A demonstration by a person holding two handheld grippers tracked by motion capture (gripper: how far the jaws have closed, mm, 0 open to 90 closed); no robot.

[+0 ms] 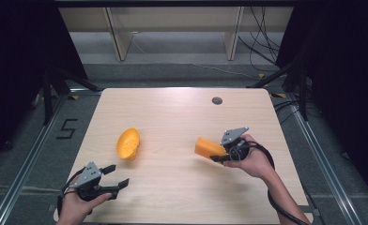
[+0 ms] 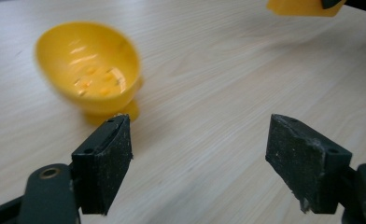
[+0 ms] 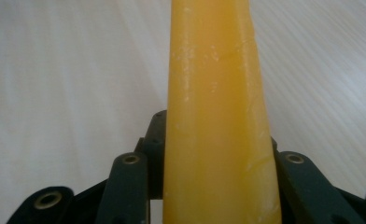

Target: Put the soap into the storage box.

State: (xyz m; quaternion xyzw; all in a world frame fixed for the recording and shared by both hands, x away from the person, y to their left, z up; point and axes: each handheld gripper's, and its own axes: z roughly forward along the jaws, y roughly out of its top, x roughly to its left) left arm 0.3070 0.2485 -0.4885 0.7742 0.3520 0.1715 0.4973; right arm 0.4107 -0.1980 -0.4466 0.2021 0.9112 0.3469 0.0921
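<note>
Your right gripper is clamped on 1 orange cup, held on its side over the right half of the desk. Your left gripper hovers near the front-left corner, jaws spread, gripping nothing. 1 yellow bowl lies tipped on the desk left of centre, just beyond it.
</note>
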